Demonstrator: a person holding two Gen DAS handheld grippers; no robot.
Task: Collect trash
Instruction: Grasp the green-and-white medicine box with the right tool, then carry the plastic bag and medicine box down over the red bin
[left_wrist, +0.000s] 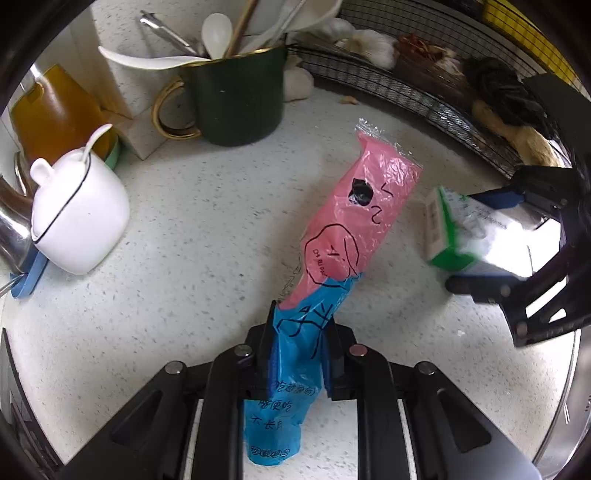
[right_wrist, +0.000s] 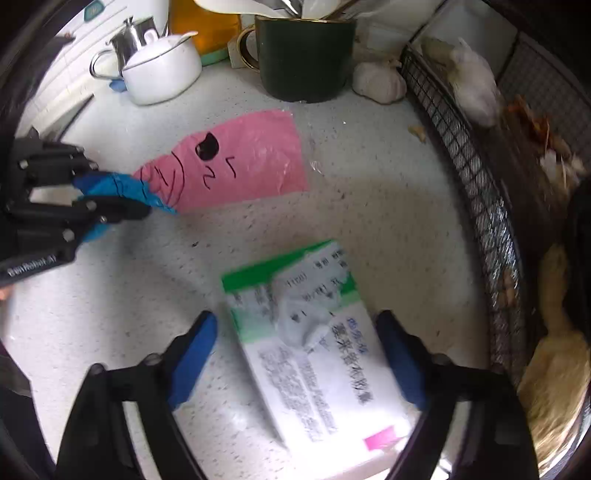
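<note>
Speckled white countertop (left_wrist: 177, 229) fills both views, with a dark green mug (left_wrist: 240, 99) of utensils at the upper centre and a white lidded pot (left_wrist: 77, 218) at the left of my left wrist view. A black wire basket (left_wrist: 424, 92) curves along the upper right.

My left gripper (left_wrist: 300, 350) is pinched narrow on the blue end of the pink-and-blue wrapper (left_wrist: 354, 221) — I take it by that bunched end, I think, because flat film offers no other edge to catch. From the fingers its long axis runs up and slightly right toward the upper centre of the frame, the pink end pointing away from me; whether that end is lifted off the counter I cannot tell.

My right gripper (right_wrist: 295, 362) stands wide, blue pads (right_wrist: 192, 354) on either side of the green-and-white carton (right_wrist: 314, 350) and apart from it. The box sits at the lower centre of the right wrist view, blurred, its long axis slanting from upper left to lower right, the green end farthest from me. Straddling it across the narrow width looks like the sensible grip.
</note>
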